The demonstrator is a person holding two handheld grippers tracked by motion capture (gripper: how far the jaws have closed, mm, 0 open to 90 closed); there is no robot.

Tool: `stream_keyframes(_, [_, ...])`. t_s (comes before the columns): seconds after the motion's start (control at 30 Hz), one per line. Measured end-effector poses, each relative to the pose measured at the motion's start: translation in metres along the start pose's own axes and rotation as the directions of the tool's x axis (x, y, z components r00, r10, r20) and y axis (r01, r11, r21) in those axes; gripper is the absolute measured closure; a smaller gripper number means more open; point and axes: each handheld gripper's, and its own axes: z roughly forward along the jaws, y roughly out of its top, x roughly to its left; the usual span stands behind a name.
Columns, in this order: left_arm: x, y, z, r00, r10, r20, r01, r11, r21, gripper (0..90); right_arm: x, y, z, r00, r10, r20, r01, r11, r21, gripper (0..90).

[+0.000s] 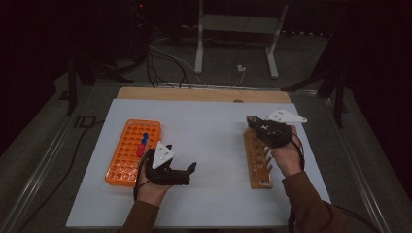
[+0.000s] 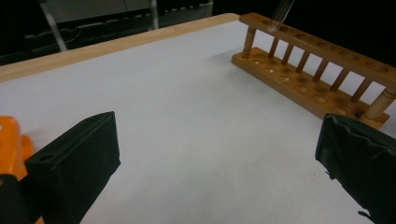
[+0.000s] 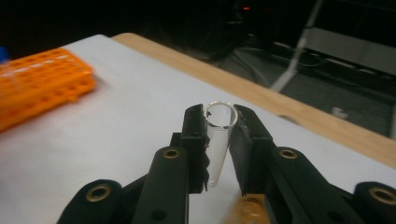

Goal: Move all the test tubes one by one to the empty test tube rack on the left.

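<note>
My right gripper (image 3: 219, 125) is shut on a clear, empty glass test tube (image 3: 217, 144), held upright by its open mouth above the white tabletop. In the high view the right gripper (image 1: 253, 122) hovers over the far end of a wooden test tube rack (image 1: 257, 167). The left gripper view shows the tube's lower end (image 2: 280, 14) just above that wooden rack (image 2: 317, 70). My left gripper (image 2: 217, 158) is open with nothing between its jaws. It sits low over the table (image 1: 188, 171), right of an orange tube rack (image 1: 127, 155), and points toward the wooden rack.
Several red- and blue-capped tubes (image 1: 143, 143) stand in the orange rack (image 3: 42, 84). A white sheet (image 1: 209, 126) covers the table, with a bare wooden strip (image 1: 194, 93) along the far edge. Cables and a metal stand's legs (image 1: 199, 48) lie on the floor beyond.
</note>
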Motion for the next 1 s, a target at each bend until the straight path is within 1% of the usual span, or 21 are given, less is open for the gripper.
stream_keyframes(0.07, [-0.002,0.001,0.002,1.0000,0.003,0.005,-0.003,1.0000,-0.003,0.9,0.010,-0.001,0.003,0.9993,0.003,-0.038,-0.003,1.000,0.007,76.8])
stream_keyframes(0.13, [-0.004,0.001,0.005,0.9999,0.008,0.011,-0.007,1.0000,-0.004,1.0,0.020,-0.003,0.007,0.9961,0.000,-0.089,0.002,1.000,0.018,76.8])
stream_keyframes(0.23, [-0.007,0.002,0.010,0.9997,0.016,0.020,-0.016,0.9998,-0.007,1.1,0.035,-0.005,0.012,0.9886,-0.009,-0.151,0.014,1.000,0.026,76.7])
stream_keyframes(0.43, [-0.012,0.004,0.016,0.9991,0.028,0.033,-0.028,0.9995,-0.016,4.6,0.066,-0.004,0.019,0.9714,-0.050,-0.232,0.060,0.998,0.037,76.7])
stream_keyframes(0.53, [-0.014,0.006,0.019,0.9984,0.033,0.045,-0.033,0.9994,-0.013,6.0,0.078,-0.004,0.021,0.9628,-0.064,-0.262,0.079,0.996,0.045,76.6])
stream_keyframes(0.6, [-0.017,0.008,0.021,0.9979,0.049,0.043,-0.048,0.9988,-0.007,6.4,0.086,-0.004,0.023,0.9540,-0.071,-0.291,0.089,0.995,0.051,76.6])
stream_keyframes(0.67, [-0.021,0.009,0.023,0.9967,0.066,0.047,-0.066,0.9978,-0.002,6.9,0.092,-0.003,0.025,0.9486,-0.075,-0.308,0.095,0.994,0.052,76.6])
stream_keyframes(0.73, [-0.024,0.009,0.025,0.9956,0.082,0.046,-0.082,0.9966,-0.001,7.5,0.097,-0.002,0.026,0.9428,-0.072,-0.325,0.094,0.994,0.052,76.6])
stream_keyframes(0.8, [-0.025,0.010,0.026,0.9953,0.085,0.047,-0.084,0.9964,-0.003,8.3,0.101,-0.002,0.027,0.9376,-0.077,-0.339,0.099,0.994,0.049,76.6])
stream_keyframes(0.83, [-0.026,0.010,0.026,0.9948,0.090,0.046,-0.090,0.9959,-0.003,9.0,0.103,-0.001,0.027,0.9363,-0.074,-0.343,0.097,0.994,0.051,76.6])
stream_keyframes(0.9, [-0.027,0.010,0.026,0.9947,0.095,0.040,-0.094,0.9954,-0.014,13.3,0.105,-0.001,0.028,0.9314,-0.075,-0.356,0.099,0.994,0.050,76.6])
stream_keyframes(0.97, [-0.028,0.010,0.025,0.9944,0.103,0.024,-0.102,0.9945,-0.024,20.6,0.107,0.000,0.028,0.9285,-0.070,-0.365,0.095,0.994,0.050,76.6])
stream_keyframes(1.0, [-0.028,0.010,0.025,0.9940,0.107,0.023,-0.106,0.9939,-0.031,25.4,0.108,0.000,0.028,0.9274,-0.069,-0.368,0.094,0.994,0.049,76.6])
